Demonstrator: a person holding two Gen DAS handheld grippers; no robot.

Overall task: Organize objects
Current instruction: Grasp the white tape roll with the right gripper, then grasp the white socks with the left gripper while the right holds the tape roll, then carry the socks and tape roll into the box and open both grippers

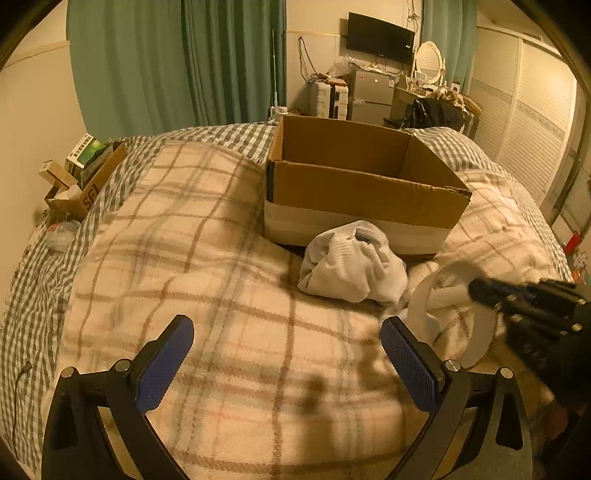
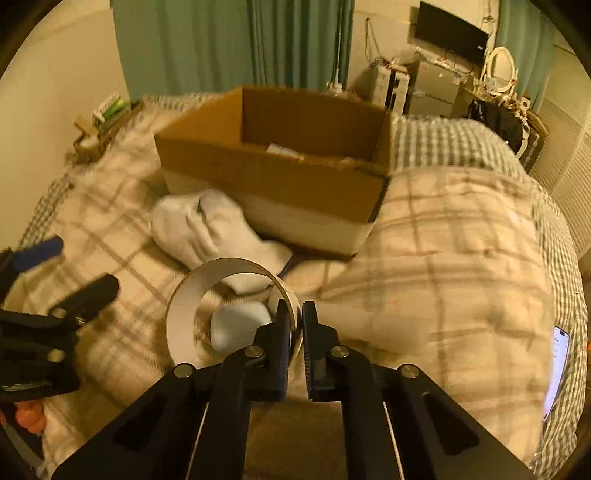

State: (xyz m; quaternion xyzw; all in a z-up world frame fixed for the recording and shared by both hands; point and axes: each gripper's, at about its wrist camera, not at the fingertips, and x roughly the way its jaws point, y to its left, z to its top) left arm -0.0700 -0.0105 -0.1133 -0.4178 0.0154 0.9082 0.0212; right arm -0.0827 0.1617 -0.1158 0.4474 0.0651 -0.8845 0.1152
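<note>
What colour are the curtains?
Green. The curtains show best in the left wrist view.

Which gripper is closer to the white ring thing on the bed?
Right. The right gripper is clamped on the white ring's wall. The left gripper hangs open beside it, not touching.

Black tongs (image 1: 287, 363) with blue textured pads (image 1: 164, 363) and silver screws.

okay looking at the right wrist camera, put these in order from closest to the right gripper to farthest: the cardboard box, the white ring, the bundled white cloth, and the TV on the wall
1. White ring: pinched at its wall by the right gripper.
2. Bundled white cloth: just beyond the ring, on the blanket.
3. Cardboard box: behind the cloth, open-topped.
4. TV: far wall, upper right.
</note>
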